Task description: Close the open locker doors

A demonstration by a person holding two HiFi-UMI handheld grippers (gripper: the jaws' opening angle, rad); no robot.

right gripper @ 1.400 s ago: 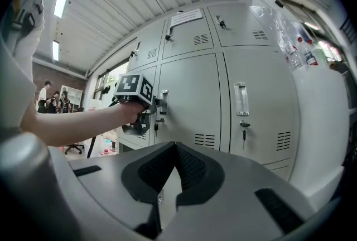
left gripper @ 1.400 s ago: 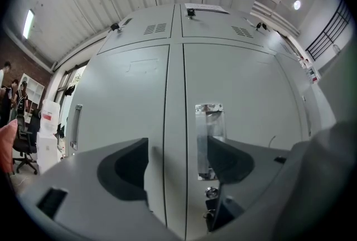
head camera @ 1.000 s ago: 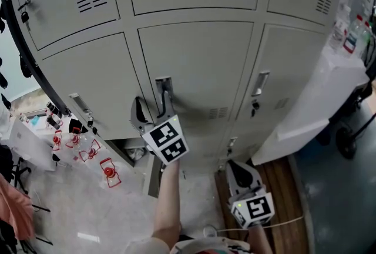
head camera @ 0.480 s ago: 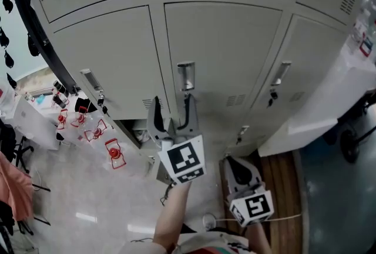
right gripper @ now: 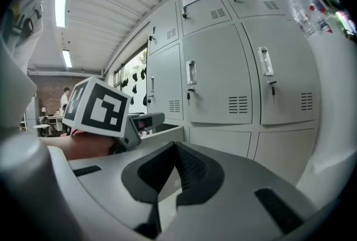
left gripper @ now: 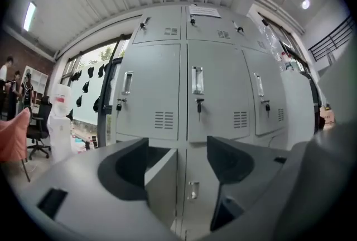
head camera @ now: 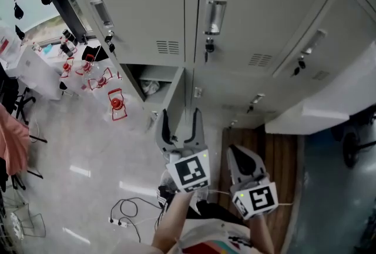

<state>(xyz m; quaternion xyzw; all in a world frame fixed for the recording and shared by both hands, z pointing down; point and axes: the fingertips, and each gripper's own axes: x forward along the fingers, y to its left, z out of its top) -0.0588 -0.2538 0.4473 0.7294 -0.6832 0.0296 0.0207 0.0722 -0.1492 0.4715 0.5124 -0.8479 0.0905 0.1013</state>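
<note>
Left tongs (head camera: 180, 119) lower; floor (head camera: 88, 150) perhaps glossy.

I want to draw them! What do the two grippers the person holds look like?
Both are light grey plastic with dark inner lining. The left gripper has two long curved jaws; the right gripper tapers to a point. Each ends in a white cube printed with black square markers.

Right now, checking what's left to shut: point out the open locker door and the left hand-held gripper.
open locker door (head camera: 175, 94): head view, on its grey panel.
left hand-held gripper (head camera: 180, 119): head view, midway between its fingertips.
</note>
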